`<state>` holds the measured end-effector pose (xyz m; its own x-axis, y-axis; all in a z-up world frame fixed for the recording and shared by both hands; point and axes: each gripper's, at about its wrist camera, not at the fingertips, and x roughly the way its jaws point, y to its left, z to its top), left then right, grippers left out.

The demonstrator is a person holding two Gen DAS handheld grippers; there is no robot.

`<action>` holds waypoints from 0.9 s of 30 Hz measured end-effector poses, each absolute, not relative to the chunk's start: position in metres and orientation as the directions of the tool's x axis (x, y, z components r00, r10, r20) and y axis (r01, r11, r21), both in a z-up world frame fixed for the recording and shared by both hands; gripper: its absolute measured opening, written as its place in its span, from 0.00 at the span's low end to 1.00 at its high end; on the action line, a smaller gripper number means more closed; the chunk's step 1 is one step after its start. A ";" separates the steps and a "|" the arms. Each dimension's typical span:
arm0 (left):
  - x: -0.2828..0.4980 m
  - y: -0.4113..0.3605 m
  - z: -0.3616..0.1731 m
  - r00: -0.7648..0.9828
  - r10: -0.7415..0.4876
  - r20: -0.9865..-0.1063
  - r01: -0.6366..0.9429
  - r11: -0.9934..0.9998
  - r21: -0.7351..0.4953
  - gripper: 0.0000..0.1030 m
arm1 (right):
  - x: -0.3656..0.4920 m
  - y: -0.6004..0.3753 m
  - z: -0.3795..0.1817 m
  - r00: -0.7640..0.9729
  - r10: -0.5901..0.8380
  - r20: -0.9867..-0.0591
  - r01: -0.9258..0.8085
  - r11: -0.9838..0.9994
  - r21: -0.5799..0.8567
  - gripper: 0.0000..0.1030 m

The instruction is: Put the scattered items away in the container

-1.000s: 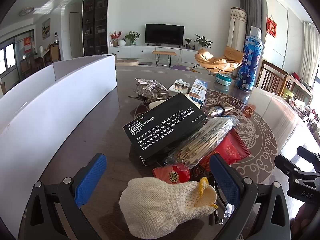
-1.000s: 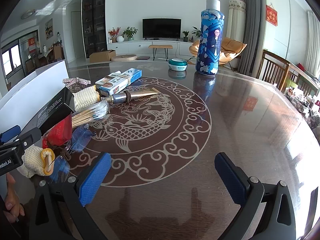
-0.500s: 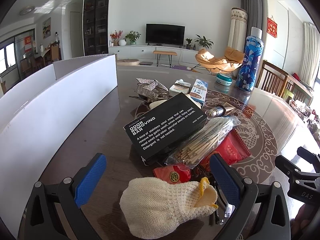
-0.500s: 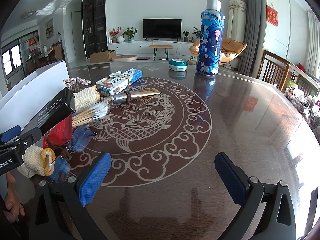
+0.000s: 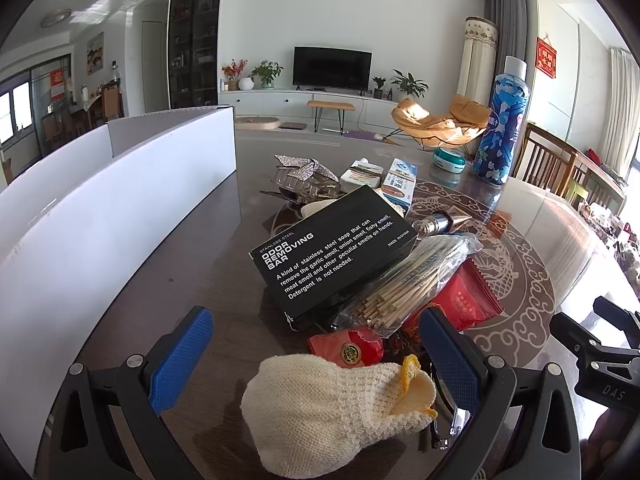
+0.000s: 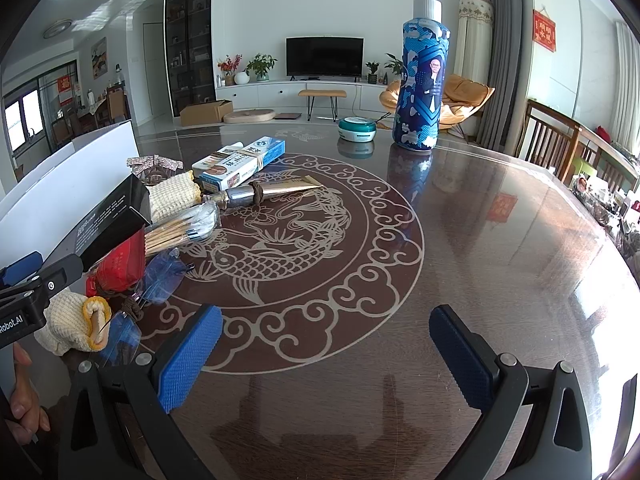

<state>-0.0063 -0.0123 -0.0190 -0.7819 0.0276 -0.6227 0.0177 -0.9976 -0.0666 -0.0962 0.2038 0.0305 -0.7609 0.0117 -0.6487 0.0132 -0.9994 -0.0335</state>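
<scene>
My left gripper is open, its blue pads either side of a cream knitted pouch lying on the table. Behind the pouch sit a red round packet, a bag of wooden sticks, a red sachet and a black "odor removing bar" box. Further back lie toothpaste boxes and a metal tube. The white container stands along the left. My right gripper is open over bare table, with the pile to its left.
A tall blue bottle and a teal round tin stand at the far side of the dark patterned table. A glittery folded item lies beside the container's end. Wooden chairs stand on the right. A hand holds the left gripper.
</scene>
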 end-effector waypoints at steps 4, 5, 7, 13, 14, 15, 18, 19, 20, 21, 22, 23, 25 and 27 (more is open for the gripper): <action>-0.006 -0.014 -0.019 -0.781 0.029 -0.624 0.020 -0.997 -0.072 1.00 | -0.096 0.204 0.030 -0.760 0.011 -0.649 0.013 -0.999 -0.033 1.00; -0.006 -0.014 -0.019 -0.781 0.029 -0.624 0.021 -0.997 -0.073 1.00 | -0.096 0.204 0.030 -0.761 0.011 -0.649 0.013 -0.999 -0.033 1.00; -0.006 -0.014 -0.019 -0.781 0.030 -0.624 0.022 -0.997 -0.075 1.00 | -0.096 0.204 0.030 -0.760 0.011 -0.649 0.013 -0.999 -0.033 1.00; -0.006 -0.014 -0.019 -0.781 0.030 -0.624 0.022 -0.997 -0.075 1.00 | -0.097 0.204 0.030 -0.761 0.012 -0.649 0.013 -0.999 -0.033 1.00; -0.006 -0.014 -0.019 -0.781 0.029 -0.624 0.022 -0.997 -0.075 1.00 | -0.097 0.204 0.030 -0.760 0.011 -0.649 0.013 -0.999 -0.033 1.00; -0.006 -0.014 -0.019 -0.781 0.030 -0.624 0.022 -0.997 -0.075 1.00 | -0.097 0.204 0.030 -0.760 0.011 -0.649 0.013 -0.999 -0.033 1.00; -0.006 -0.014 -0.019 -0.781 0.030 -0.624 0.023 -0.997 -0.078 1.00 | -0.097 0.204 0.030 -0.760 0.012 -0.649 0.013 -0.999 -0.033 1.00; -0.006 -0.014 -0.019 -0.781 0.030 -0.624 0.024 -0.997 -0.078 1.00 | -0.097 0.204 0.030 -0.760 0.012 -0.649 0.013 -0.999 -0.033 1.00; -0.006 -0.014 -0.019 -0.781 0.030 -0.624 0.024 -0.997 -0.077 1.00 | -0.097 0.204 0.030 -0.760 0.012 -0.650 0.013 -0.999 -0.033 1.00; -0.006 -0.014 -0.019 -0.781 0.030 -0.624 0.024 -0.997 -0.077 1.00 | -0.097 0.204 0.030 -0.760 0.012 -0.650 0.013 -0.999 -0.033 1.00; -0.006 -0.014 -0.019 -0.781 0.030 -0.624 0.023 -0.997 -0.077 1.00 | -0.097 0.204 0.030 -0.760 0.012 -0.650 0.013 -0.999 -0.033 1.00; -0.006 -0.014 -0.019 -0.781 0.030 -0.624 0.024 -0.997 -0.078 1.00 | -0.097 0.204 0.030 -0.760 0.012 -0.650 0.013 -0.999 -0.032 1.00; -0.006 -0.015 -0.019 -0.781 0.030 -0.624 0.024 -0.997 -0.079 1.00 | -0.097 0.203 0.030 -0.761 0.011 -0.649 0.013 -0.999 -0.033 1.00; -0.006 -0.015 -0.019 -0.781 0.030 -0.624 0.025 -0.997 -0.079 1.00 | -0.097 0.203 0.030 -0.760 0.011 -0.650 0.014 -0.999 -0.033 1.00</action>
<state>-0.0061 -0.0148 -0.0191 -0.7809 0.0298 -0.6240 0.0248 -0.9966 -0.0787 -0.0966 0.2033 0.0301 -0.7600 0.0110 -0.6498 0.0137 -0.9994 -0.0329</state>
